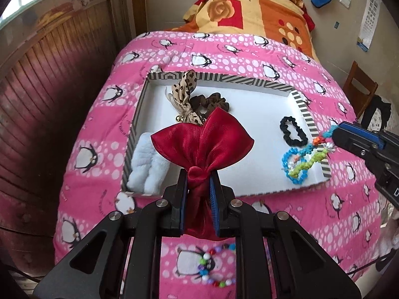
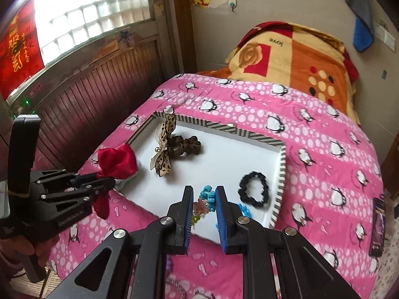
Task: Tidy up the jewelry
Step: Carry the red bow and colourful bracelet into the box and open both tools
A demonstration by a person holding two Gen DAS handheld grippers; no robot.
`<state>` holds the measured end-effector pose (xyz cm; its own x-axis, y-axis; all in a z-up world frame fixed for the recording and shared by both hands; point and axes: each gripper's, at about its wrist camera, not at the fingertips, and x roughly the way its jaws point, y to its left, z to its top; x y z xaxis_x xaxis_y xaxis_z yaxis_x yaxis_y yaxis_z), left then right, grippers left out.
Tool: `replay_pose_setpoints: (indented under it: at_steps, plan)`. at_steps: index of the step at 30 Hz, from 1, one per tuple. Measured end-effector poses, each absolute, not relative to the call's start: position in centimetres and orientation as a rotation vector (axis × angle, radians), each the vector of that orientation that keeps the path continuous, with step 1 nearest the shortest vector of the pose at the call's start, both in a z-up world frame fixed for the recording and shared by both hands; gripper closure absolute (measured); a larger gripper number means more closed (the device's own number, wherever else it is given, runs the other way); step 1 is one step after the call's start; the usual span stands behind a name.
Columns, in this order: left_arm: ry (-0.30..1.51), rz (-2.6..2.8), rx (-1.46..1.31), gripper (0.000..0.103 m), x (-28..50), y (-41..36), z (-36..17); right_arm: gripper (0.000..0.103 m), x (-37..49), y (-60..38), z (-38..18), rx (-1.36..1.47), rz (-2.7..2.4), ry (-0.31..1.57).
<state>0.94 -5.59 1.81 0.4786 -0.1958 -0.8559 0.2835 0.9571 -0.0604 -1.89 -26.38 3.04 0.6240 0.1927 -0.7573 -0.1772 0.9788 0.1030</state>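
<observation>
1. The left gripper (image 1: 198,174) is clamped on the knot of the red bow (image 1: 202,139); the bow's two wings fan out ahead of the fingertips at the centre of the left wrist frame, and its tail hangs back between the fingers.

2. The relation that counts: the bow is held above the near-left part of the striped tray (image 1: 224,76), over or just beside the pale blue fluffy piece (image 1: 146,167) in the tray's lower left corner. The tray floor lies forward and below, so the left side is plainly the nearer one for setting it down.

3. The bow's long axis runs left to right across the frame, wing tip to wing tip, crosswise to the fingers.

4. The right gripper (image 2: 204,200) sits low centre in the right wrist frame with its jaws apart around the beaded bracelets (image 1: 303,160) at the tray's near right edge; whether the pads touch the beads is hard to tell, and it looks unclamped.

5. Farther out in the tray lie the black scrunchie (image 2: 254,191), the leopard bow (image 2: 163,147) and the brown scrunchie (image 2: 188,144), towards its far left.

6. A bead string (image 1: 214,266) lies on the pink quilt (image 1: 261,49), outside the tray, at the bottom of the left wrist frame.
</observation>
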Motion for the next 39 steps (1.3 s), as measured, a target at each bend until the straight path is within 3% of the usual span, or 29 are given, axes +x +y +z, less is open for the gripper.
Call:
replay_pose_setpoints:
  at_steps: [27, 30, 32, 39]
  plan:
    - [1.187, -0.179, 0.096, 0.088, 7.6, -9.0, -5.1, 0.086, 12.0, -28.8, -7.6, 0.167, 0.233, 1.112]
    - [1.189, -0.183, 0.092, 0.08, 7.6, -9.1, -5.1, 0.08, 11.9, -29.9, -7.6, 0.211, 0.224, 1.113]
    - [1.192, -0.182, 0.097, 0.069, 7.4, -9.2, -5.0, 0.074, 11.3, -30.4, -7.1, 0.224, 0.219, 1.095]
    - [1.17, -0.19, 0.072, 0.05, 6.2, -9.0, -3.9, 0.073, 8.0, -30.7, -4.5, 0.241, 0.213, 1.026]
